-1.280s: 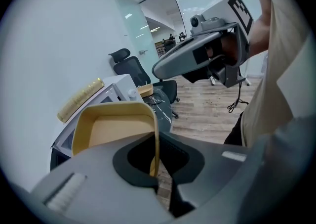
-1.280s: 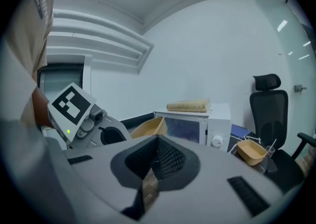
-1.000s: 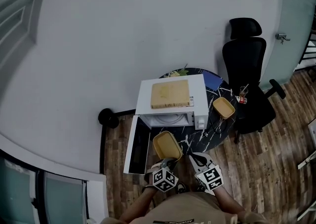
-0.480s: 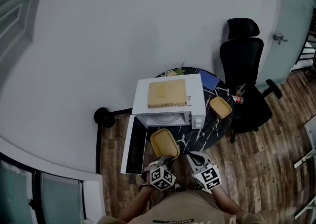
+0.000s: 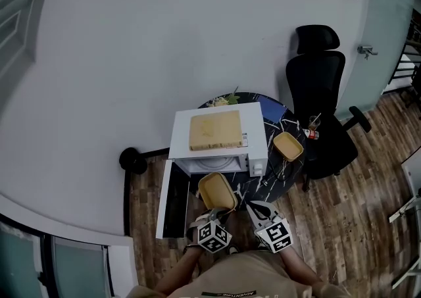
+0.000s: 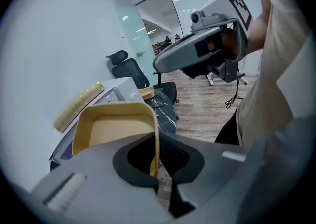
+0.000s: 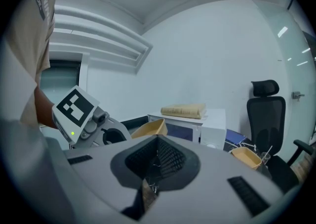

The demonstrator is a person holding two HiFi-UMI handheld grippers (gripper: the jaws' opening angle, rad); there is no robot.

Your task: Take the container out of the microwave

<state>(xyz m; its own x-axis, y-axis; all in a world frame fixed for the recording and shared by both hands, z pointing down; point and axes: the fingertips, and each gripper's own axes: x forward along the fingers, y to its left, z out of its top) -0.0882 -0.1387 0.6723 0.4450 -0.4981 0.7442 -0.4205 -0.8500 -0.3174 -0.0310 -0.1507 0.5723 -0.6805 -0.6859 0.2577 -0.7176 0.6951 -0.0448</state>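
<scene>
Left tool is pinching just one thin wall of the shallow yellow plastic container. Right tool is closed on nothing. The container hangs by the dark round counter's front edge, clear of the white microwave. I reckon that one-sided grip could let it tip or slip.

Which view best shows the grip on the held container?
Left gripper view: the container is close, its wall pinched between the jaws. Head view shows it small; right gripper view, only an edge.
</scene>
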